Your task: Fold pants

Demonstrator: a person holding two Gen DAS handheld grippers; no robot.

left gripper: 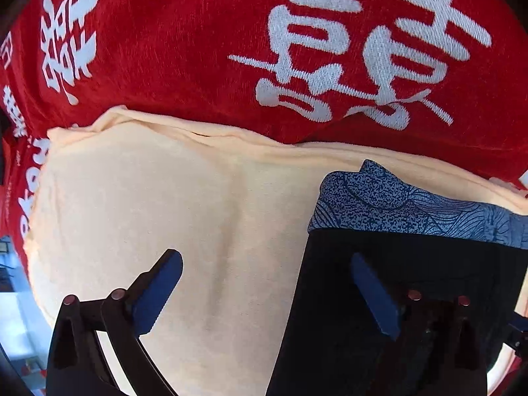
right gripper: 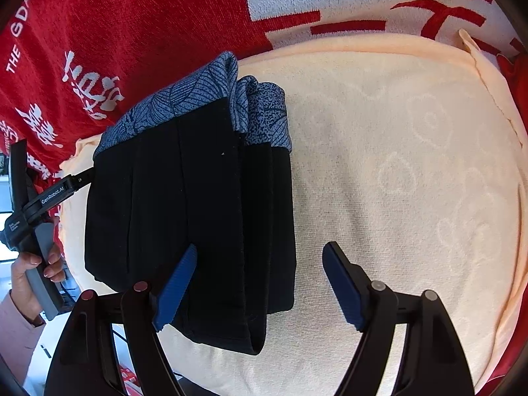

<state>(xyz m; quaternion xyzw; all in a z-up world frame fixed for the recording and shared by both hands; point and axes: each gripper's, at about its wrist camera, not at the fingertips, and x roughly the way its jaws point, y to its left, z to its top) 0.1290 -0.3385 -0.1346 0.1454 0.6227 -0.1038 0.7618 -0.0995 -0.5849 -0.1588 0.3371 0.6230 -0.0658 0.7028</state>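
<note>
The black pants (right gripper: 198, 198) lie folded into a compact stack on a cream towel (right gripper: 396, 181), their blue patterned waistband (right gripper: 198, 92) at the far end. My right gripper (right gripper: 260, 288) hangs open just above the stack's near right edge, its left pad over the black cloth and its right pad over the towel. In the left wrist view the pants (left gripper: 326, 280) and waistband (left gripper: 379, 198) fill the lower right. My left gripper (left gripper: 267, 293) is open wide, straddling the stack's left edge, with nothing pinched. A hand (right gripper: 26, 274) holds the left gripper's handle (right gripper: 36, 257).
The cream towel (left gripper: 148, 198) lies on a red blanket (left gripper: 198, 33) with large white characters, which surrounds it on the far side and on the left (right gripper: 132, 33). Bare towel stretches to the right of the pants. A pale floor shows at the lower left edge.
</note>
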